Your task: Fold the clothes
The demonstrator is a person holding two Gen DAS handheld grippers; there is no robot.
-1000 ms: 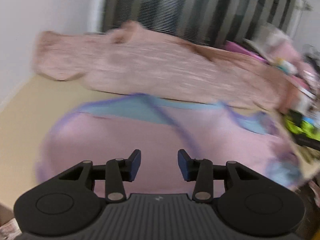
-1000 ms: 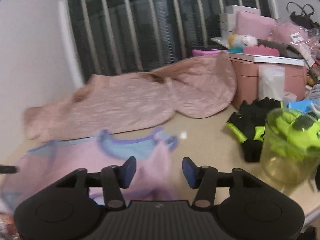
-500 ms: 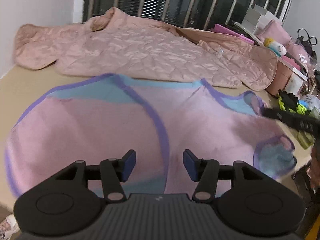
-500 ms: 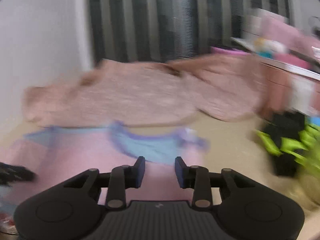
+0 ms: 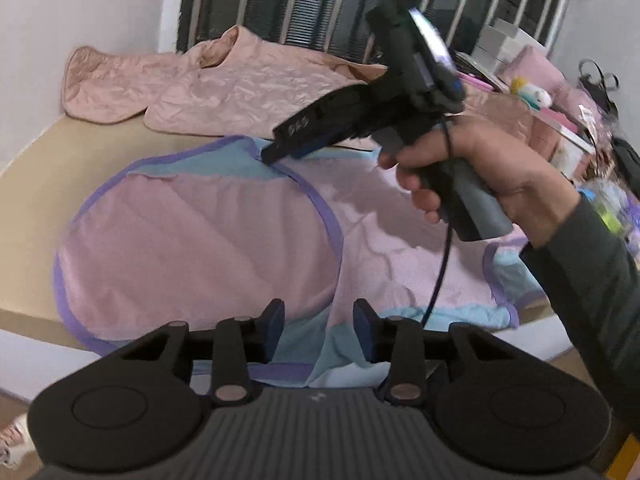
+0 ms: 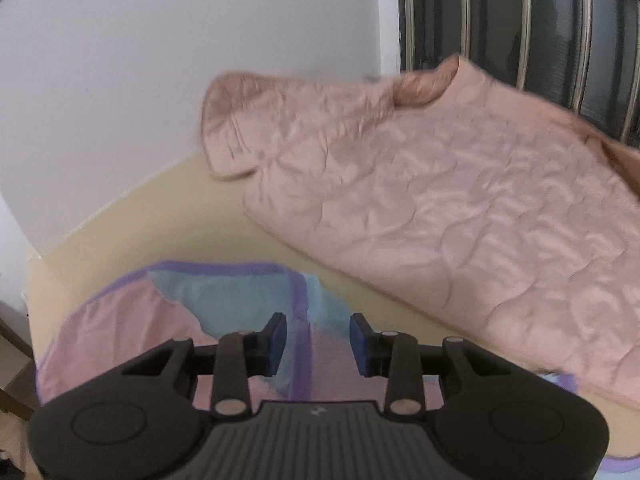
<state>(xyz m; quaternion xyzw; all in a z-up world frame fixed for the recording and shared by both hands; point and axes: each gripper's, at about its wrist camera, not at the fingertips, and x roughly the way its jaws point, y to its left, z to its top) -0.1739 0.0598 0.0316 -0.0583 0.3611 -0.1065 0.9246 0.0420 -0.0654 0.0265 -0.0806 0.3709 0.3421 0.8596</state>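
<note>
Both hand-held grippers, left [image 5: 318, 330] and right [image 6: 318, 344], are hovering apart over pink garment [image 5: 200, 240]; quilted jacket [image 6: 460, 208] is crowding the surface's [image 5: 36, 184] far edge.

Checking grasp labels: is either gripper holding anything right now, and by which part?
Nothing is held. The left gripper and right gripper are both open over the pink garment, with no cloth pinched between the fingers.

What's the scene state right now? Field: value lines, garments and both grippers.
garment: pink top with purple trim, spread flat on the beige table
other garment: quilted pink jacket, behind it by the window bars
left gripper: open, over the top's near hem
right gripper: open, at the purple-trimmed far edge
right hand: on the handle
</note>
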